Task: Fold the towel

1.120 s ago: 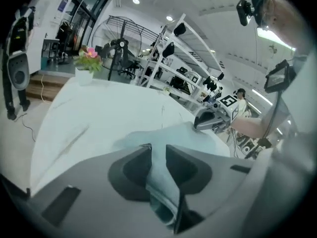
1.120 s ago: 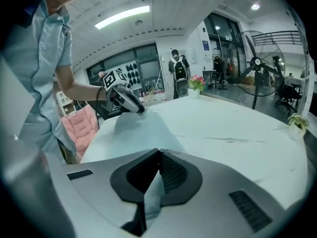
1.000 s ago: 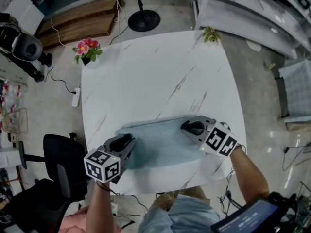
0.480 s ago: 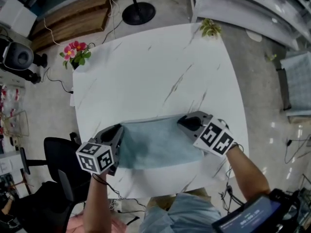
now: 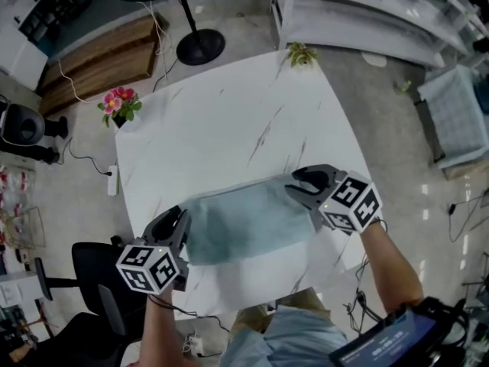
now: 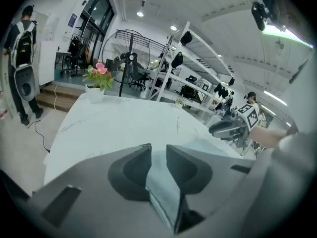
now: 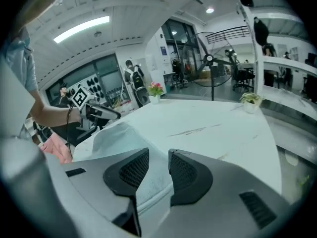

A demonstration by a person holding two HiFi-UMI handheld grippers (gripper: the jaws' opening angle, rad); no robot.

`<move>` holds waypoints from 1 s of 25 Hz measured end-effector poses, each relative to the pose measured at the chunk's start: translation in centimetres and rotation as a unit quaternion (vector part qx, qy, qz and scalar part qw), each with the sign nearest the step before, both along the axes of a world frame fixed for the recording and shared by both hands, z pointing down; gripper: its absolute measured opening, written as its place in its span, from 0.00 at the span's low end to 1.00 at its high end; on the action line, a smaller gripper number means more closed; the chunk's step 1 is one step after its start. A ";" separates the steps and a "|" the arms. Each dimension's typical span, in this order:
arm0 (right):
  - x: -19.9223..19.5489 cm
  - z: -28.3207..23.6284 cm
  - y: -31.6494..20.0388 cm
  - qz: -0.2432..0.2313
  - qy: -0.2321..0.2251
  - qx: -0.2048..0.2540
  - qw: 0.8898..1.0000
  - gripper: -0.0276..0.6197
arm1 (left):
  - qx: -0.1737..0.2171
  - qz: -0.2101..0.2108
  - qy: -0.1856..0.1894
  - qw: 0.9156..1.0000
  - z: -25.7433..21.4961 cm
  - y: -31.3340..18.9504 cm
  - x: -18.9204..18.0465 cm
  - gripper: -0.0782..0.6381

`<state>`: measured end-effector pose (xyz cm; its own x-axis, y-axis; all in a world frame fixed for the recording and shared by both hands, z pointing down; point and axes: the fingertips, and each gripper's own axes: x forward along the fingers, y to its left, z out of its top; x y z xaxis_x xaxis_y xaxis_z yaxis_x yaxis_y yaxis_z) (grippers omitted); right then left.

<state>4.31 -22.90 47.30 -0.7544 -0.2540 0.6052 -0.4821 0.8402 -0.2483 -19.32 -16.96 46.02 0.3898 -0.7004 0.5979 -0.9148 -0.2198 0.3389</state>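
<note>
At towel (image 5: pixel 244 220) ends, left hand-held gripper (image 5: pixel 174 222) and right hand-held gripper (image 5: pixel 295 187) tilt downward, jaws just opened around it.

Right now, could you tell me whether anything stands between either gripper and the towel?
Nothing visible does. The towel lies flat on the table with an end between the jaws of the left gripper and of the right gripper. Both pairs of jaws have just been opening.
</note>
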 end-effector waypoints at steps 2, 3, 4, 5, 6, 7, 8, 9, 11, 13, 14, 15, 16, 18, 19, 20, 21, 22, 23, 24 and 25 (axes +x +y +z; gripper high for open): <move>1.6 -0.8 0.9 0.038 -0.001 -0.003 0.999 0.29 | 0.005 0.005 0.006 1.000 -0.5 1.3 0.2 0.24; 2.3 -0.8 1.5 0.056 -0.001 -0.007 0.998 0.30 | 0.007 0.008 0.006 1.000 -0.7 1.8 0.3 0.24; 3.1 -0.7 2.3 0.074 0.000 -0.013 0.997 0.31 | 0.009 0.012 0.007 1.000 -0.8 2.3 0.5 0.24; 3.8 -0.3 3.3 0.090 0.003 -0.021 0.996 0.32 | 0.011 0.016 0.009 1.000 -0.9 2.8 0.8 0.24; 4.6 0.3 4.3 0.106 0.006 -0.032 0.994 0.33 | 0.013 0.020 0.013 1.000 -0.9 3.4 1.1 0.24; 5.3 1.0 5.4 0.123 0.009 -0.044 0.991 0.34 | 0.013 0.024 0.017 0.999 -0.9 4.0 1.5 0.24; 5.9 1.7 6.6 0.140 0.008 -0.058 0.988 0.37 | 0.014 0.030 0.021 0.999 -1.0 4.7 1.9 0.24; 6.4 2.4 7.8 0.157 0.006 -0.074 0.985 0.38 | 0.014 0.036 0.023 0.999 -1.0 5.4 2.3 0.24; 7.1 3.7 9.8 0.187 -0.002 -0.107 0.976 0.38 | 0.013 0.049 0.023 0.998 -1.0 6.7 3.0 0.24; 7.6 4.8 11.2 0.213 -0.009 -0.141 0.967 0.39 | 0.011 0.059 0.023 0.998 -0.9 7.7 3.5 0.24; 7.7 5.2 11.6 0.224 -0.014 -0.158 0.962 0.40 | 0.010 0.062 0.022 0.998 -0.8 8.2 3.7 0.24; 7.7 5.5 11.9 0.234 -0.020 -0.175 0.956 0.42 | 0.009 0.065 0.022 0.998 -0.7 8.6 3.8 0.24; 7.7 5.6 12.1 0.241 -0.029 -0.191 0.951 0.45 | 0.009 0.067 0.021 0.997 -0.7 9.0 3.8 0.24; 7.1 5.4 12.2 0.248 -0.055 -0.225 0.941 0.49 | 0.011 0.068 0.021 0.997 -0.9 9.5 3.8 0.24; 6.6 5.1 12.3 0.249 -0.069 -0.242 0.935 0.51 | 0.012 0.068 0.021 0.997 -1.0 9.8 3.8 0.24; 6.1 4.9 12.4 0.250 -0.083 -0.258 0.930 0.52 | 0.012 0.067 0.020 0.997 -1.1 10.0 3.7 0.24; 5.6 4.8 12.4 0.254 -0.096 -0.272 0.923 0.52 | 0.012 0.065 0.021 0.998 -1.2 10.2 3.6 0.24; 5.1 4.7 12.3 0.261 -0.110 -0.284 0.916 0.52 | 0.012 0.063 0.022 0.998 -1.3 10.4 3.5 0.24; 4.7 4.7 12.1 0.271 -0.123 -0.294 0.908 0.52 | 0.013 0.060 0.023 0.998 -1.4 10.5 3.5 0.24; 4.4 4.7 11.7 0.283 -0.135 -0.303 0.900 0.52 | 0.014 0.057 0.024 0.998 -1.5 10.5 3.4 0.24; 4.2 4.9 11.3 0.296 -0.143 -0.310 0.892 0.49 | 0.016 0.054 0.024 0.998 -1.6 10.6 3.2 0.24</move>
<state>8.54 -11.61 52.20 -0.7457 -0.3424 0.5716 -0.6379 0.1188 -0.7609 -16.09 -6.40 44.38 0.4925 -0.6705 0.5548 -0.8676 -0.3281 0.3736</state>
